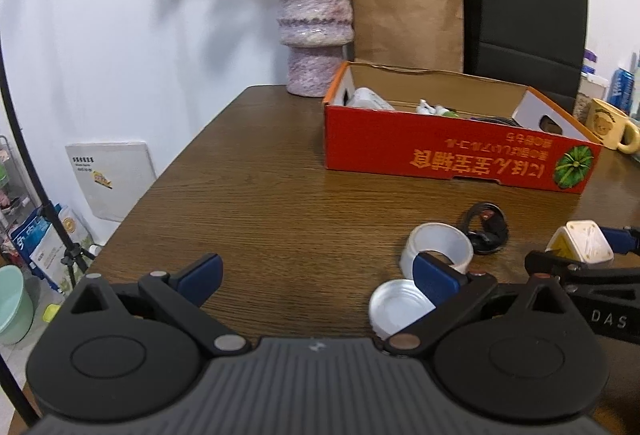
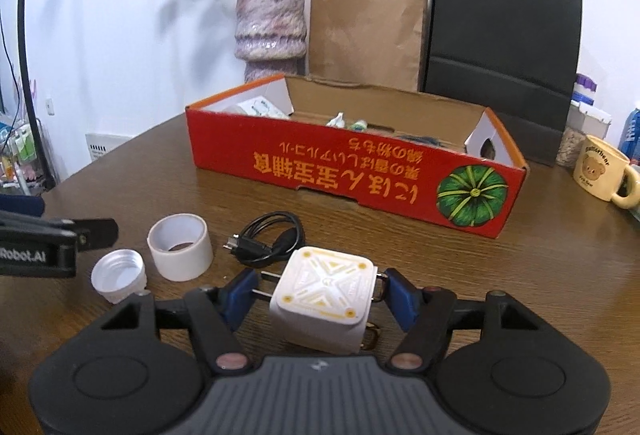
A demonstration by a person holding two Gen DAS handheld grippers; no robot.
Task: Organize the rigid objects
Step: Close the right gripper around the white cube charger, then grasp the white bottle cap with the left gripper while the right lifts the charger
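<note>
My right gripper (image 2: 320, 295) is shut on a white plug adapter (image 2: 326, 295) with yellow markings, its prongs pointing left; it also shows in the left wrist view (image 1: 582, 245). My left gripper (image 1: 318, 275) is open and empty over the brown table (image 1: 260, 203). A white tape roll (image 1: 438, 249) (image 2: 180, 241), a white bottle cap (image 1: 396, 309) (image 2: 118, 275) and a coiled black cable (image 1: 486, 229) (image 2: 268, 239) lie on the table by my left gripper's right finger. A red cardboard box (image 1: 452, 155) (image 2: 352, 175) holding several items stands behind them.
A purple vase (image 1: 314, 23) (image 2: 270, 27) with dried flowers, a brown paper bag (image 1: 408, 7) (image 2: 366, 31) and a black paper bag (image 1: 528, 15) (image 2: 502, 35) stand against the wall behind the box. A yellow bear mug (image 1: 608, 123) (image 2: 600, 171) sits at the right.
</note>
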